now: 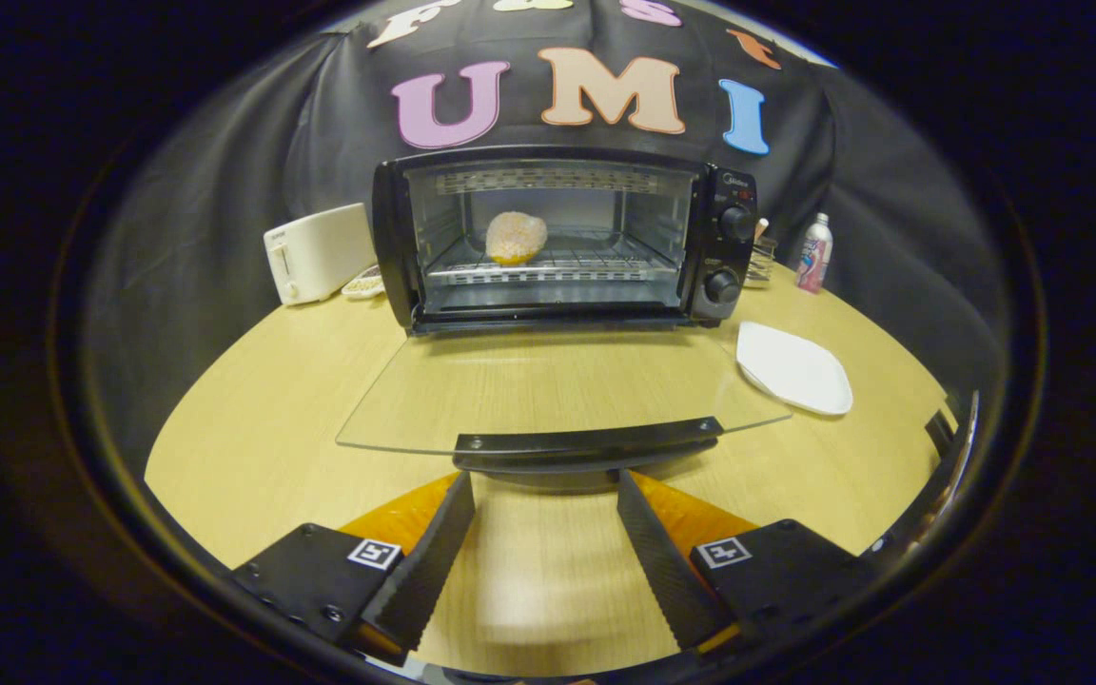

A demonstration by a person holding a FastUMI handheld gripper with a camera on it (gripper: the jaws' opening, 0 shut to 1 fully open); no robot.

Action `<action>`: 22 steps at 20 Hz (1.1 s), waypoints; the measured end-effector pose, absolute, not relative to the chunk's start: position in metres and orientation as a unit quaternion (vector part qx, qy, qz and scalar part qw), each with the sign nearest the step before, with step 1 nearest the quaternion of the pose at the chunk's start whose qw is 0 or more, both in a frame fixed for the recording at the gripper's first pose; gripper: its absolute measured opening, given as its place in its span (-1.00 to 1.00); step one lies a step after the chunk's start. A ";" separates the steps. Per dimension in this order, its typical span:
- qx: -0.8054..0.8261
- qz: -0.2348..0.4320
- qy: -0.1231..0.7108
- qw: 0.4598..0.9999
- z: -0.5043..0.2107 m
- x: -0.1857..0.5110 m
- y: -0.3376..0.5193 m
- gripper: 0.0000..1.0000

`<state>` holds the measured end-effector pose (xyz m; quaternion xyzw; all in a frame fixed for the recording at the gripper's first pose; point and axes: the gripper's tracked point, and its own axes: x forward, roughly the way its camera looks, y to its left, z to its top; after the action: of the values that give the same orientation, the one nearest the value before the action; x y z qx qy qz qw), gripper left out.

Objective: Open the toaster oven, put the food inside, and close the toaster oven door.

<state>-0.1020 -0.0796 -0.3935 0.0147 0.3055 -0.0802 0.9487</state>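
Already the oven (557,238) stands open, its glass door (557,390) folded flat over the counter (253,419), and the food (516,237) sits on the rack inside. Two steps look done; only closing the door is left. The hand-held gripper (545,493) is released, holding nothing, its fingers spread just below the door's handle (589,443), tips close under it. An empty plate (792,367) lies beside the door.

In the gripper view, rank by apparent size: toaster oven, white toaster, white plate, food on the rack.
1. toaster oven, door open flat
2. white toaster and white plate: look alike; the plate lies nearer, so unranked
3. food

Gripper open, holding nothing.
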 end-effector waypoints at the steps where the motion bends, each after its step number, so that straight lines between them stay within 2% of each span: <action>1: 0.009 -0.081 0.303 0.950 -0.390 -0.101 -0.080 0.93; 11: -0.029 -0.087 0.256 0.962 -0.348 -0.087 -0.081 0.93; 22: -0.056 -0.098 0.185 0.976 -0.281 -0.036 -0.079 0.98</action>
<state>-0.0364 -0.0788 -0.2812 -0.0563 0.1853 -0.0979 0.9762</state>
